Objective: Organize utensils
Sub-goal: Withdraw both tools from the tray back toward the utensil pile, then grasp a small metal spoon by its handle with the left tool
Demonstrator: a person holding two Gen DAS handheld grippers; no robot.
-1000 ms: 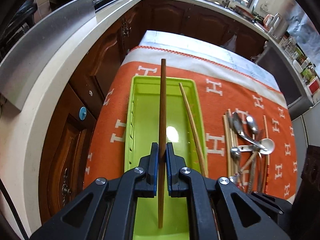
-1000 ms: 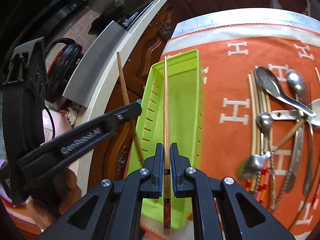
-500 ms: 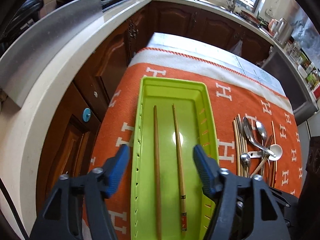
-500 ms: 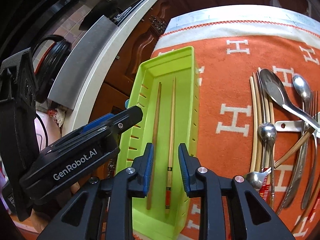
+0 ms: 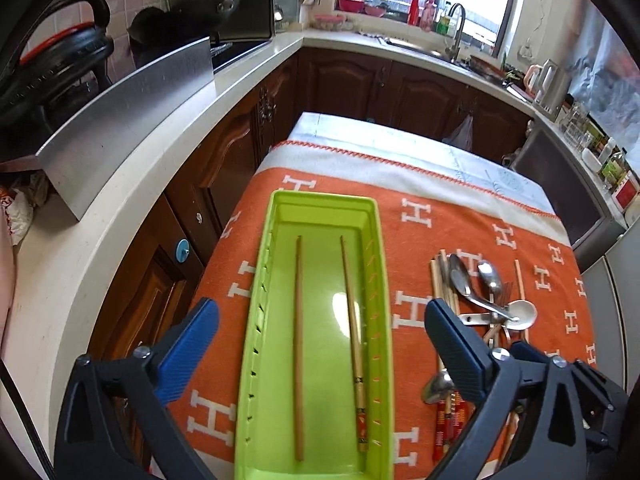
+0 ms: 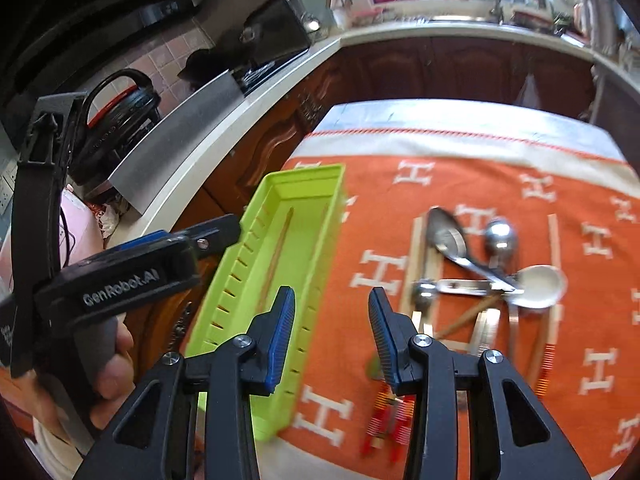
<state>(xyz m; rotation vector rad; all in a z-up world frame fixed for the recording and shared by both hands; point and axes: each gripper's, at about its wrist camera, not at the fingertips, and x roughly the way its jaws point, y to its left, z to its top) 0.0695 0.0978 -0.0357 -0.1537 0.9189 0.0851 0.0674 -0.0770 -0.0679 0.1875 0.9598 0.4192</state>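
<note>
my left gripper (image 5: 320, 344) hangs above the lime green tray (image 5: 262, 304), jaws spread wide after just opening, nothing between the pads. two chopsticks lie loose on the tray floor, lengthwise and apart: a plain brown chopstick (image 5: 298, 344) toward the tray's left wall, a paler chopstick with a red patterned end (image 5: 352, 336) toward the right wall.

my right gripper (image 6: 332, 328) sits over the tray's right wall and the orange cloth (image 6: 480, 176) beside it, jaws partly apart and just opening too, holding nothing. view is motion-blurred. in it i see a person's hand (image 6: 108, 364) around the left gripper's handle.

unsorted pile rests on the cloth well right of the tray: metal spoons (image 5: 460, 276), a white ceramic spoon (image 5: 522, 314), more chopsticks (image 5: 438, 272), all overlapping. cannot tell the exact count.

cloth covers a small table (image 5: 400, 140) beside the kitchen counter (image 5: 132, 184).
</note>
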